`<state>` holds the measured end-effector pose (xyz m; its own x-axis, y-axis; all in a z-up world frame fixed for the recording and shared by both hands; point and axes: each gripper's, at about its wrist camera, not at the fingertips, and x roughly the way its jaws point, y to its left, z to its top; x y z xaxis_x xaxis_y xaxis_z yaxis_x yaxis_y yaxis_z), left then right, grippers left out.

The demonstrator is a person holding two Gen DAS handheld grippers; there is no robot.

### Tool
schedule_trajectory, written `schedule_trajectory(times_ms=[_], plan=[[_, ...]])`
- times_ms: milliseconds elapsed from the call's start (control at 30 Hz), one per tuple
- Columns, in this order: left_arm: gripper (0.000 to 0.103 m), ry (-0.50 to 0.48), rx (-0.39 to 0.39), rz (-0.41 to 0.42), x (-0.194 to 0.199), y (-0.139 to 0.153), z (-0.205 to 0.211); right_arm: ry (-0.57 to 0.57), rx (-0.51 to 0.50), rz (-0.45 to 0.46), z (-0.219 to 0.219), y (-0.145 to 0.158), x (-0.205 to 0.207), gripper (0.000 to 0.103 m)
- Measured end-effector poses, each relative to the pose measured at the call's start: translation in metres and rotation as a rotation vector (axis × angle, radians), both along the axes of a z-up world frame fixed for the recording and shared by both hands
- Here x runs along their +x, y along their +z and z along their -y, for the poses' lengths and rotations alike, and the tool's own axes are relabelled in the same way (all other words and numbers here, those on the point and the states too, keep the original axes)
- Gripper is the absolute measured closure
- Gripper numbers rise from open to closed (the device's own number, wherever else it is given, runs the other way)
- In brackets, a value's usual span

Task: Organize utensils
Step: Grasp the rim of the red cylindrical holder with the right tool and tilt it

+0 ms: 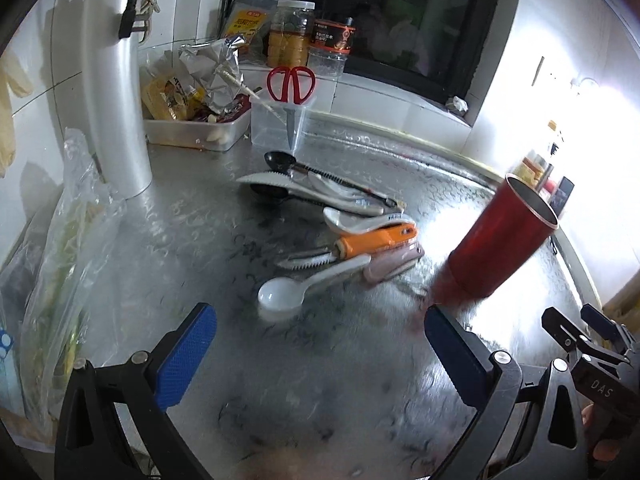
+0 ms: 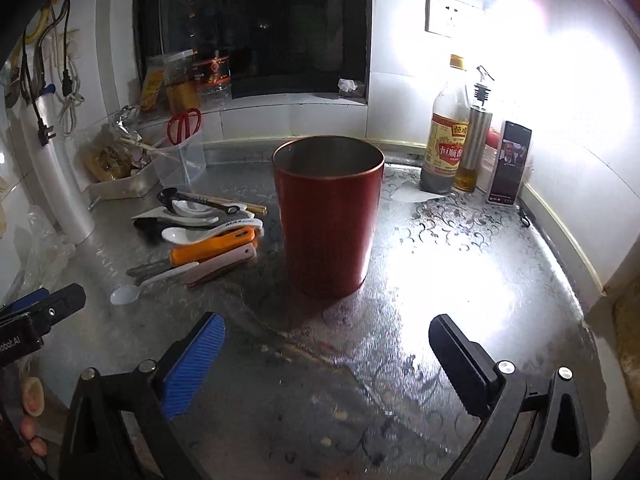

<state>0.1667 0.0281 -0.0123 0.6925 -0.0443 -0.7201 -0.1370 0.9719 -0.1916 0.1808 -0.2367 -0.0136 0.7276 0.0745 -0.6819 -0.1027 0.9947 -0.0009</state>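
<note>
A heap of utensils lies on the metal counter: a white plastic spoon (image 1: 280, 294) (image 2: 128, 291), an orange-handled knife (image 1: 374, 242) (image 2: 212, 248), a pink-handled tool (image 1: 394, 264) (image 2: 224, 266), white ceramic spoons (image 1: 352, 220) (image 2: 188, 236), black spoons (image 1: 280, 160) and a white serrated knife (image 1: 264, 179). A red tumbler (image 1: 500, 246) (image 2: 328, 220) stands upright and empty to their right. My left gripper (image 1: 320, 344) is open, short of the white spoon. My right gripper (image 2: 326, 344) is open, in front of the tumbler; it also shows at the lower right of the left wrist view (image 1: 592, 332).
A clear holder (image 1: 280, 124) with red scissors (image 1: 291, 85) stands behind the heap, beside a tray of food packets (image 1: 192, 128). A white pipe (image 1: 116, 92) and plastic bags (image 1: 68, 240) are on the left. A vinegar bottle (image 2: 446, 140), an oil bottle (image 2: 476, 140) and a phone (image 2: 510, 162) stand at right.
</note>
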Motion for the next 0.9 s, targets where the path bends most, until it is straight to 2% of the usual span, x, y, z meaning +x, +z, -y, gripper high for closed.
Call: schedule_trajectory(times_ms=[100,433,767,900], plan=[[0.0,0.048,0.007,0.004,0.013,0.004,0.002,0.015,0.003,0.004,0.009,-0.001,0.028,0.0],[0.0,0.133,0.016,-0.058,0.046,-0.003,0.012,0.107,0.032,-0.032,0.017,-0.021,0.091,0.0],[0.0,0.201,0.022,-0.138,0.055,-0.019,0.015,0.182,0.048,-0.069,0.004,-0.043,0.124,0.0],[0.0,0.207,0.022,-0.144,0.06,-0.021,0.011,0.188,0.033,-0.049,-0.002,-0.044,0.127,0.0]])
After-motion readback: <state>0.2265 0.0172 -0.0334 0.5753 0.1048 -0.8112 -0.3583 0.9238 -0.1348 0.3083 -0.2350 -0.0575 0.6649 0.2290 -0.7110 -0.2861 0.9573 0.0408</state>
